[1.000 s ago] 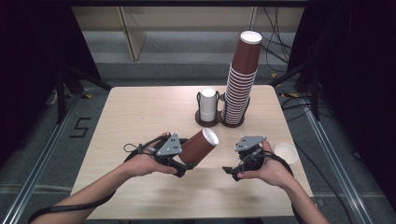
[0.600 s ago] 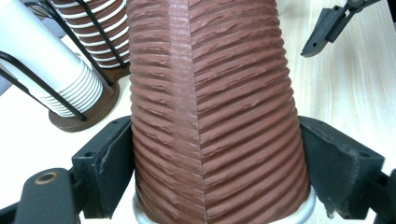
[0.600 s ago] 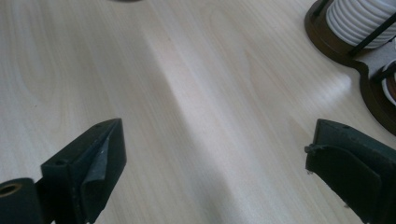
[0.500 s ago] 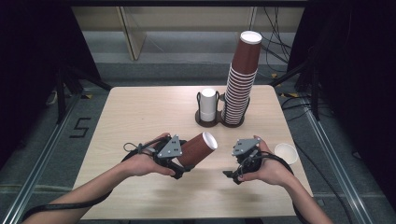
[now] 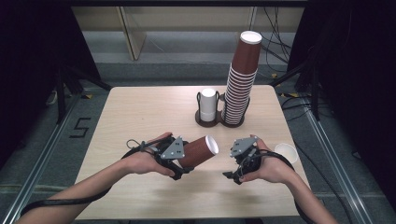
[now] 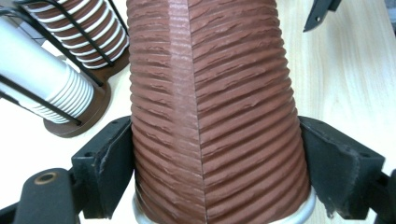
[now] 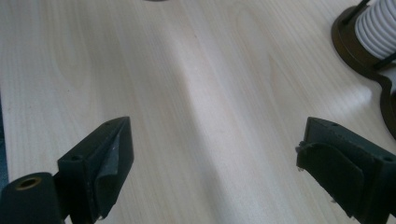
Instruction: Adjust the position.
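My left gripper (image 5: 186,162) is shut on a brown ribbed paper cup (image 5: 198,150). The cup lies on its side just above the table, its white mouth toward the right. In the left gripper view both black pads press the cup (image 6: 210,116) near its base. My right gripper (image 5: 232,176) hovers low over the table to the right of the cup and apart from it. In the right gripper view its jaws (image 7: 219,168) stand open over bare wood; they have just been closing, with nothing between them.
At the table's back middle, a dark wire holder (image 5: 219,122) carries a short stack of white cups (image 5: 208,105) and a tall stack of brown cups (image 5: 240,84). A single white cup (image 5: 286,151) sits by my right hand near the right edge of the wooden table (image 5: 140,112).
The right gripper has shifted slightly left and down. The left hand and its cup have kept still.
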`<state>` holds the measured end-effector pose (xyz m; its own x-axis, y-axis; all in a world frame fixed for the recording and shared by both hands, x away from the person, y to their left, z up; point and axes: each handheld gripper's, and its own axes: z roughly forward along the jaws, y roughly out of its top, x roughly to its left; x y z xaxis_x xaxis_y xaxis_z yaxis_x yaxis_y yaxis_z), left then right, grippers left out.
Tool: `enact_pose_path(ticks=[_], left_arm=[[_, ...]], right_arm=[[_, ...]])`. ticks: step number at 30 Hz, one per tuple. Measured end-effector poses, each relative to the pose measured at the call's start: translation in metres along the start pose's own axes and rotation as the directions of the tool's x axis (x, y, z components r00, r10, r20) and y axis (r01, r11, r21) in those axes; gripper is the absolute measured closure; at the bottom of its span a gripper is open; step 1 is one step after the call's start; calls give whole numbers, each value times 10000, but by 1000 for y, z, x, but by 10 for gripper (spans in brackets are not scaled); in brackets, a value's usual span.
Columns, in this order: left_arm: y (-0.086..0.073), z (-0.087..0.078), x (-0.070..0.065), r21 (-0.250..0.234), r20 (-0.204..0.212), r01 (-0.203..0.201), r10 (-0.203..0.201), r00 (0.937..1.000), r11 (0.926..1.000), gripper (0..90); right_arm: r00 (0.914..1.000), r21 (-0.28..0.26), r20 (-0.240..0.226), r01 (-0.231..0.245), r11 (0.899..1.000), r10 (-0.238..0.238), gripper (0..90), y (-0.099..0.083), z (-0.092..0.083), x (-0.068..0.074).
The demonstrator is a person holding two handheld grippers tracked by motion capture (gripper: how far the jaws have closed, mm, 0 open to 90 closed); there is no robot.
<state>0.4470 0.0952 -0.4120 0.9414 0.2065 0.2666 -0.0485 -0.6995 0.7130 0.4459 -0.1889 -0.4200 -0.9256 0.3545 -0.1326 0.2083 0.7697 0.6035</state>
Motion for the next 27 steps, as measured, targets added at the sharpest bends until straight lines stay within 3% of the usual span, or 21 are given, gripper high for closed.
enact_pose_path(ticks=[4,5,7,8,11,13,14,16,21,22,24,26,27], left_arm=[[0,2,0,203,12,-183,182,9998,9996,159],[0,2,0,411,86,-254,250,9996,9988,158],[1,3,0,530,155,-323,315,9994,9981,159],[1,4,0,630,193,-355,344,9992,9974,159],[2,5,0,786,335,-463,438,9985,9958,159],[2,8,0,984,439,-640,599,9972,9931,158],[2,9,0,1132,499,-733,681,9964,9909,158],[3,12,1,1271,556,-804,738,9957,9886,158],[6,16,0,1425,668,-998,910,9936,9848,159],[7,18,-1,1555,714,-1248,1148,9908,9799,160],[8,19,-2,1605,706,-1381,1282,9892,9773,160],[11,22,-6,1617,858,-1498,1373,9868,9754,160],[11,22,-6,1617,858,-1498,1373,9868,9754,160]], right_arm=[[10000,-30,-38,20,10000,-20,118,3,-2,0],[9996,-83,-29,276,9996,-277,128,5,-2,0],[9997,-55,-174,176,9998,-177,130,6,-1,1],[9986,-113,-161,508,9986,-510,134,8,0,1],[9991,-180,-144,407,9990,-410,148,9,2,4],[9961,-280,36,884,9957,-883,149,11,3,3],[9979,-301,-152,624,9976,-628,149,12,5,5],[9958,-348,-10,918,9952,-919,149,13,7,4],[9959,-80,-282,858,9963,-860,151,16,9,5],[9939,-222,-309,1051,9942,-1057,151,20,9,4],[9949,-273,-400,920,9954,-930,150,21,10,5],[9907,-379,-375,1296,9908,-1310,148,25,9,4],[9921,-373,-495,1139,9928,-1157,146,26,10,4]])
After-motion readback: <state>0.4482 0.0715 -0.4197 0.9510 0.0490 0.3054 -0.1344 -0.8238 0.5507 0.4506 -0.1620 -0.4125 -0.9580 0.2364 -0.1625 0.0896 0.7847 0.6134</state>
